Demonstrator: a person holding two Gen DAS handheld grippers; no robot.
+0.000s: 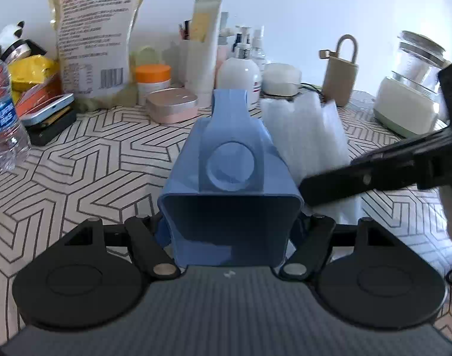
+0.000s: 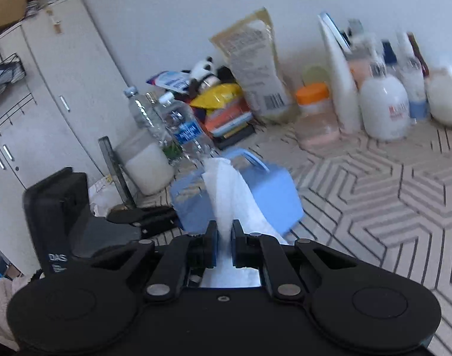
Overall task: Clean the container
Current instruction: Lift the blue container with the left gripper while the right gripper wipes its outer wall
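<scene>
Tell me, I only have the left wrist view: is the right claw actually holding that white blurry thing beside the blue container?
Observer: Yes. In the right wrist view the right claw is shut on a white tissue, pinched between its pads.
Operator: Is the tissue touching the container?
Observer: It stands up in front of the blue container; the picture is too blurred to tell contact.
Operator: Anything near the container that I miss?
Observer: A jar with white contents stands beyond it, beside the water bottles.
</scene>
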